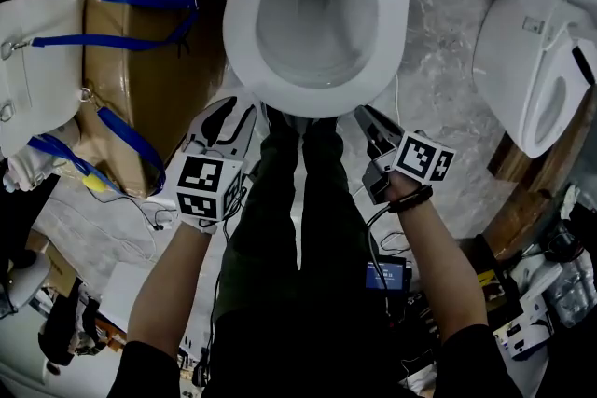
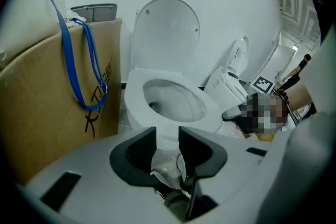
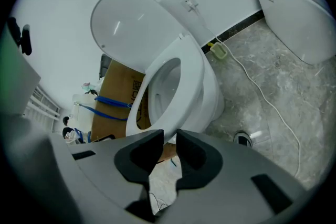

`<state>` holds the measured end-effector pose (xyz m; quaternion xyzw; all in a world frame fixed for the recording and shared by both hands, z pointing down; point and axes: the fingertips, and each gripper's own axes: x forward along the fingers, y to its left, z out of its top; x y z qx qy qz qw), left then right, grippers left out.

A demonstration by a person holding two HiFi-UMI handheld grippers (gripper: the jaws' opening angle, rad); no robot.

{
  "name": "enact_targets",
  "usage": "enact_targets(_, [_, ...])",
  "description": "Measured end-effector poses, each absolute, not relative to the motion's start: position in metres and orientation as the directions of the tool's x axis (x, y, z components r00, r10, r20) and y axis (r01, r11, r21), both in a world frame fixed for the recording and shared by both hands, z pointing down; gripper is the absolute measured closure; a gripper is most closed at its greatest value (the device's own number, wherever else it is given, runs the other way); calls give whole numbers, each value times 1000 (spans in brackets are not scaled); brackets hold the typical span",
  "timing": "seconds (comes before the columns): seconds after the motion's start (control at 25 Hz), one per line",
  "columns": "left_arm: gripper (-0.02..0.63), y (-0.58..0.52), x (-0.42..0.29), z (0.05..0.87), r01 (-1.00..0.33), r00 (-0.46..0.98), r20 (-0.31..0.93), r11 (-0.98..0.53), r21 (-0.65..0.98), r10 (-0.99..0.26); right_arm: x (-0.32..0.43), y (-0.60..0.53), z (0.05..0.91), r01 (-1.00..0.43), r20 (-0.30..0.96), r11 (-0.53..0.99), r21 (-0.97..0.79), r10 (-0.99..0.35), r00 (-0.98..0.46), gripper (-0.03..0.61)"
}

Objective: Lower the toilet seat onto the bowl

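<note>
Toilet seat (image 1: 244, 23): the white ring lies flat on the bowl (image 1: 317, 23), at the top centre of the head view; in both gripper views it is down and level with the rim.
Lid (image 2: 165, 34): stands upright behind the seat, against the white wall.
Left hand-held gripper (image 1: 238, 107): held just in front of the bowl's front edge, at its left, pointing down and forward. In the left gripper view its dark jaws stand a little apart, with only the floor showing in the gap and nothing held (image 2: 167, 131).
Right hand-held gripper (image 1: 366, 115): held just in front of the bowl's front edge, at its right, clear of the seat. In the right gripper view its jaws show a narrow gap and grip nothing (image 3: 169, 135).
Marker cubes: one sits on each gripper, left (image 1: 203, 188) and right (image 1: 424, 157).
Person: bare forearms reach down to the grippers; legs in dark trousers (image 1: 298, 200) stand between them, in front of the toilet.
Cardboard box (image 1: 159, 14): stands just beside the toilet on its left, with blue straps (image 1: 103, 40) hanging over it.
White bag (image 1: 37, 61): lies at the box's far left; the straps run to it.
Second white toilet unit (image 1: 536, 75): stands apart on the right.
Floor (image 1: 438, 61): grey marbled tiles, with a thin white cable (image 3: 262, 97) trailing across them.
</note>
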<state>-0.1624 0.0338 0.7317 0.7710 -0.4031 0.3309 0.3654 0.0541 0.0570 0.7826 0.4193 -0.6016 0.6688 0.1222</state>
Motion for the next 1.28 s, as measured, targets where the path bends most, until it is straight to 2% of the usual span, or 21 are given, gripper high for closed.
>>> enact_targets(0.76, [472,36,-156,752,-848,478,804,-423,318,-354,50,66,851,-772,792,-188,-607,-220,-569,486])
enact_targets(1.28, [472,39,-156,758,-849,485,803,-408,337,-345,50,67,875,-799,814,-164,-579,-185,-551,491])
